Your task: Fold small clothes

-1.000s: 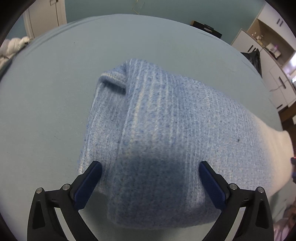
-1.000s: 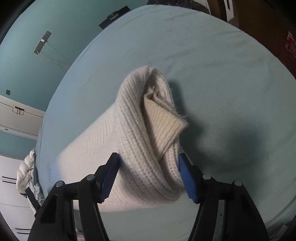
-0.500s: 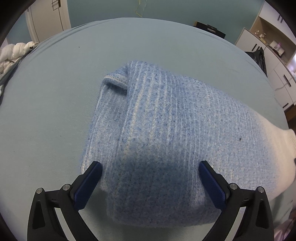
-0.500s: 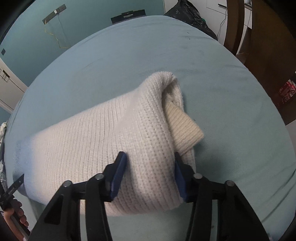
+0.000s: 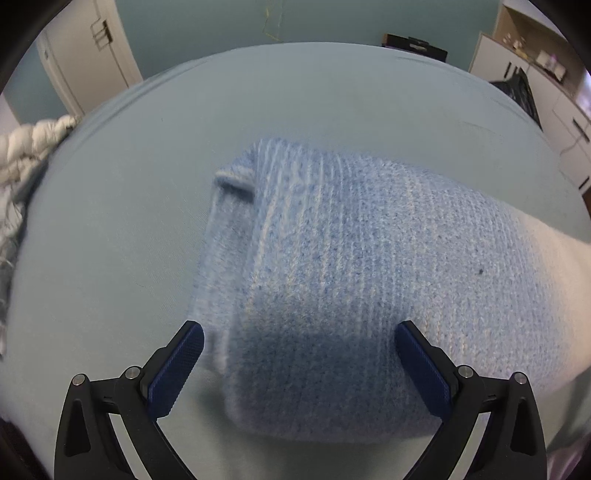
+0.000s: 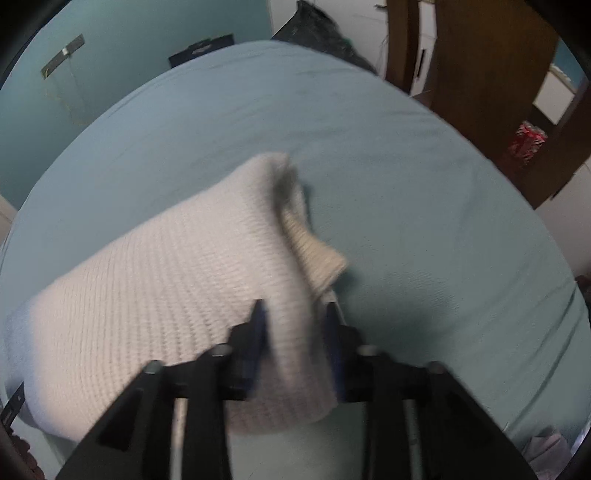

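**Folded knit on bed, both grippers over it**

We saw a folded ribbed knit garment, blue fading to cream (image 5: 354,280), lying on a pale blue-green bed sheet (image 5: 110,229). Our left gripper (image 5: 299,365) hung over the blue end with jaws wide, pads not pressing the knit. Our right gripper (image 6: 295,332) straddled the cream end (image 6: 166,288); its jaws had just been opening after a squeeze, the frame was blurred, a fold of knit sat between the narrow-set pads, and we could not tell if they pressed. Around the bed: white quilted bedding (image 5: 26,147), white cabinets (image 5: 554,110), black bag (image 6: 317,33), brown wooden door (image 6: 480,74), red-and-white package (image 6: 526,142). Nothing blocked the garment.
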Demonstrator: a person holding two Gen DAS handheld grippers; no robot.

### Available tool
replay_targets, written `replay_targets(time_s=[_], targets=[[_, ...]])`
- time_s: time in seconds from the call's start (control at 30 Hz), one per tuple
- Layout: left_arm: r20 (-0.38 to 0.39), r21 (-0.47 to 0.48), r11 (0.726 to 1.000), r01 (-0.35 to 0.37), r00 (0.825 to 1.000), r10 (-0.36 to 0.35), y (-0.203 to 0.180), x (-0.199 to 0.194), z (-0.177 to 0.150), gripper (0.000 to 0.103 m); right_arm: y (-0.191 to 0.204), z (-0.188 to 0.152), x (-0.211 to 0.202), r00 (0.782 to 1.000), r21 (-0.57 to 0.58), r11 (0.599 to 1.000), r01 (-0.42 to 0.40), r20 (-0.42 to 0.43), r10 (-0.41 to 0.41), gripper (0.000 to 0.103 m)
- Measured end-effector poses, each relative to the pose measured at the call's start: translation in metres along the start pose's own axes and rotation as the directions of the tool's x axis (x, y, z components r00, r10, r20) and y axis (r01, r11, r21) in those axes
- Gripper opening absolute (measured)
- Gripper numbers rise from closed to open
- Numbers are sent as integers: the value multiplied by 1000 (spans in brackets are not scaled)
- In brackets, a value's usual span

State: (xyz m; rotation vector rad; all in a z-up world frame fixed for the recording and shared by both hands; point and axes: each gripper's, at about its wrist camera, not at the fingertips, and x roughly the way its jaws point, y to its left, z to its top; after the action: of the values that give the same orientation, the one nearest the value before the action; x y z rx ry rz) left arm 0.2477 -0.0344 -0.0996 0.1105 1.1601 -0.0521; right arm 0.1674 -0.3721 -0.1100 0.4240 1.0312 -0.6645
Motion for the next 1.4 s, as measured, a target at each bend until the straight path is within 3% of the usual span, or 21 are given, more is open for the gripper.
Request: replay_targets(time_s=[0.03,0.07,0.13,0.2,0.27,0.33,0.47,0.53,0.6,0.7,0.83,1.0,1.07,1.13,1.23,1.33,1.4], targets=[[36,24,999,-49,998,48,-5,-12,1,103,-4,0,-8,999,41,999,26,24,-27,86],[92,47,993,-104,991,100,-11,-26,2,103,-9,-1,-23,997,93,995,20,75,-27,86],[191,72,986,-153,972,137,-25,-51,4,103,-11,-6,-49,979,142,989,51,188,-77,86],[239,86,990,-116,967,92,-45,-68,6,103,2,-9,-69,955,103,994,46,286,-73,86],[235,123,992,-40,972,10,-67,-72,6,103,24,-14,-70,950,-8,1000,14,312,-11,86],[216,161,987,-5,976,-30,-90,-68,4,103,54,-24,-63,953,-146,988,-40,291,82,86],[163,234,971,-48,987,9,-128,-35,-8,103,76,-42,-25,968,-305,940,-152,146,203,86],[124,236,971,-42,992,13,-132,-10,-16,103,80,-43,1,985,-325,937,-131,65,160,86],[160,189,982,17,986,-48,-125,-6,-20,103,76,-45,33,994,-359,927,-104,-4,111,91],[142,199,980,10,989,-39,-131,-8,-19,103,85,-54,51,997,-451,891,-48,34,71,100],[72,227,974,14,997,-31,-138,-16,0,103,95,-74,46,997,-449,893,-32,48,60,101],[127,193,980,-52,992,28,-119,-56,-1,103,104,-95,0,995,-447,894,-36,64,72,101],[136,168,984,-60,990,37,-103,-66,-12,103,104,-93,-41,985,-431,901,-46,130,113,101],[122,126,988,-87,990,72,-83,-70,-20,103,115,-105,-71,958,-460,880,-116,182,221,102],[95,58,993,-101,991,95,-61,-73,-37,103,139,-129,-70,955,-538,822,-187,96,280,102],[80,16,995,-97,992,95,-53,-72,-48,103,151,-150,-21,982,-541,822,-178,-43,185,102],[79,15,996,-86,993,84,-57,-66,-50,103,147,-156,-8,975,-513,833,-209,-44,218,102]])
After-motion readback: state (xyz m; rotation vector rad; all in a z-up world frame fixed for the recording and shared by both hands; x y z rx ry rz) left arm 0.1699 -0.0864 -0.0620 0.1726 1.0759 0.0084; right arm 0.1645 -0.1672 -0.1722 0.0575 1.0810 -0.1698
